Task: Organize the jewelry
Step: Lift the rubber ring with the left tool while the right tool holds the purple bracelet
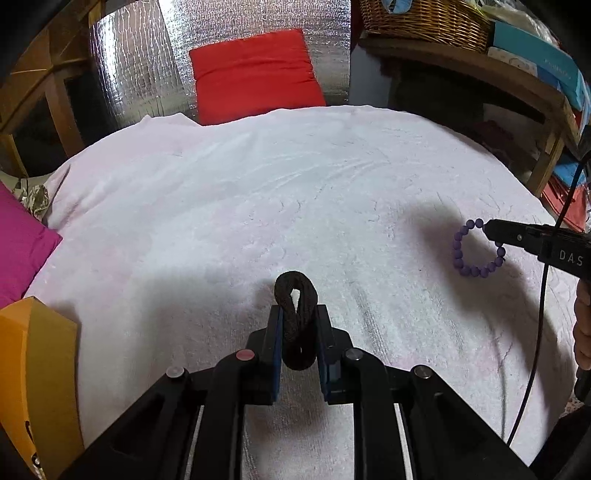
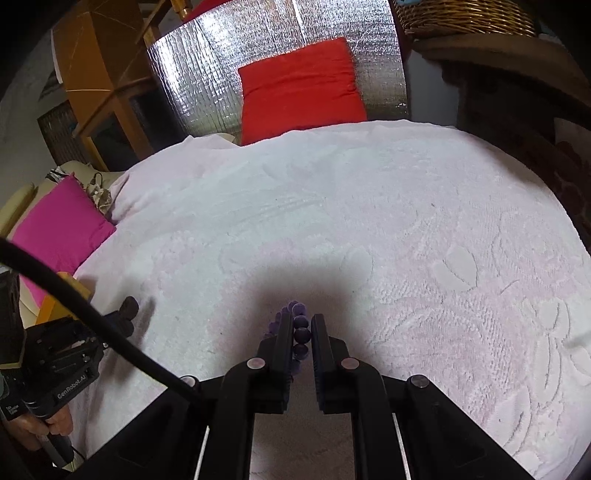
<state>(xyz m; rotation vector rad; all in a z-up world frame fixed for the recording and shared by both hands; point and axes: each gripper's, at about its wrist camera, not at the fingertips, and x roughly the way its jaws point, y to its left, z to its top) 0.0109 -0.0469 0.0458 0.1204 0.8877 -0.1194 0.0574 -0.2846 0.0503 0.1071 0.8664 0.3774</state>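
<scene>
A dark brown braided cord bracelet (image 1: pixel 296 317) stands upright between the pads of my left gripper (image 1: pixel 298 314), which is shut on it just above the pale towel (image 1: pixel 240 206). In the right wrist view the same gripper (image 2: pixel 127 314) shows at the lower left with the dark loop (image 2: pixel 129 305) at its tip. My right gripper (image 2: pixel 302 320) is shut on a purple bead bracelet (image 2: pixel 301 334). In the left wrist view that bracelet (image 1: pixel 463 264) hangs as a ring from the right gripper's tip (image 1: pixel 487 229), over its shadow.
A yellow box (image 1: pixel 40 369) stands at the towel's near left edge, beside a magenta cushion (image 1: pixel 20 243). A red cushion (image 1: pixel 255 74) lies on silver foil beyond the far edge. A wicker basket (image 1: pixel 424 18) and boxes sit on a wooden shelf at the right. A black cable (image 2: pixel 92 314) crosses the lower left.
</scene>
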